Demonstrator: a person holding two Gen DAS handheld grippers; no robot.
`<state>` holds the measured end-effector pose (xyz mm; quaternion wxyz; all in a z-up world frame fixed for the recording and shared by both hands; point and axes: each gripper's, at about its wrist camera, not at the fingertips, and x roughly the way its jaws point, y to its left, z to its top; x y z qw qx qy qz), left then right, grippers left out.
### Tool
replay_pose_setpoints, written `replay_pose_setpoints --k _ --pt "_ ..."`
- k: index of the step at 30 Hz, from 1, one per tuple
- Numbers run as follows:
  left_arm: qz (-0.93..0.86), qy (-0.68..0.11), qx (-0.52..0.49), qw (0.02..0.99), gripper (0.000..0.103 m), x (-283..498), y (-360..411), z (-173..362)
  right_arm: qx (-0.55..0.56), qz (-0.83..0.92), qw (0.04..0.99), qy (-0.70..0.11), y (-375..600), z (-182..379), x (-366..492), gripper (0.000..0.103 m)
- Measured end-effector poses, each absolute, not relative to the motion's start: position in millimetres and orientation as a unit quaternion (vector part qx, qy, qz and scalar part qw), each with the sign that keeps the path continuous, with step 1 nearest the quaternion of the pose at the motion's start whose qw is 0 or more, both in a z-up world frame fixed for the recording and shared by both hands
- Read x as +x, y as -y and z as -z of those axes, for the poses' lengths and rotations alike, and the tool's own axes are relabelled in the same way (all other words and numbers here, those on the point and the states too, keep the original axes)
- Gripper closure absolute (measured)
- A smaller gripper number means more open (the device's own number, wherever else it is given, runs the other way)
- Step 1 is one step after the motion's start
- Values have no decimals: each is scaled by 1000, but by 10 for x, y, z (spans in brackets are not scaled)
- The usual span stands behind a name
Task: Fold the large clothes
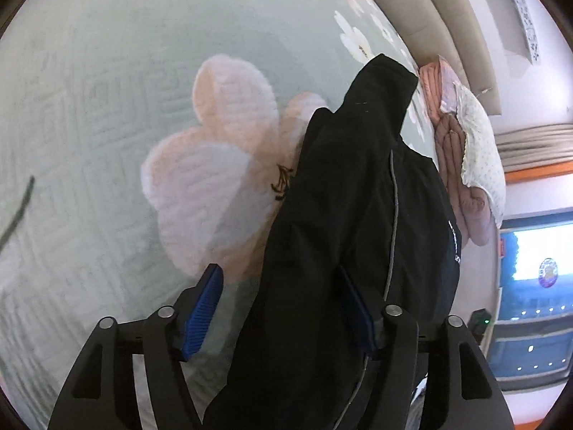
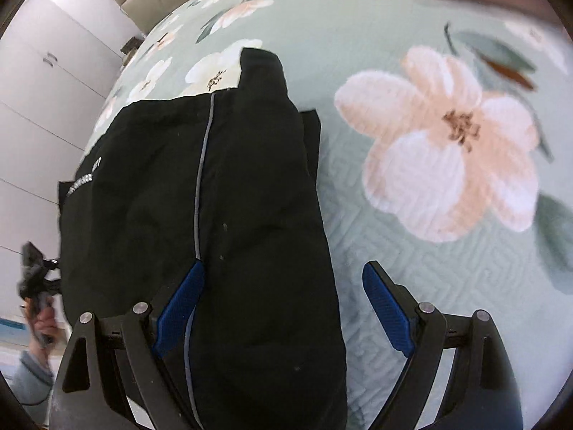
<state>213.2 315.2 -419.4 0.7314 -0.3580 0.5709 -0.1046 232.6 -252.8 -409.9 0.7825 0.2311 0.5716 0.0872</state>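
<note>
A black garment (image 1: 343, 236) with a thin grey piping stripe lies folded lengthwise on a pale green floral bedspread (image 1: 93, 114). In the left wrist view my left gripper (image 1: 279, 276) is open, its blue pads straddling the garment's left edge just above the cloth. In the right wrist view the same garment (image 2: 229, 193) runs away from me, and my right gripper (image 2: 284, 272) is open, its jaws straddling the garment's right edge. Neither gripper holds any cloth.
A pile of pink and white dotted bedding (image 1: 462, 150) sits at the bed's far edge near a padded headboard (image 1: 422, 7). A lit screen (image 1: 537, 286) stands to the right. White wardrobe doors (image 2: 39, 100) are at the left, beside the other hand and its gripper (image 2: 39, 297).
</note>
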Motion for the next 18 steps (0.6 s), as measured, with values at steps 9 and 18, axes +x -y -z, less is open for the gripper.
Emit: replay_pose_setpoints --k 9,18 --pt "146 -582 -340 724 33 2171 -3027 4020 239 -145 764 -582 2535 4030 2274 12" --pt "157 -585 -379 699 32 2288 -2850 4356 257 -186 745 -587 2447 4397 2542 2"
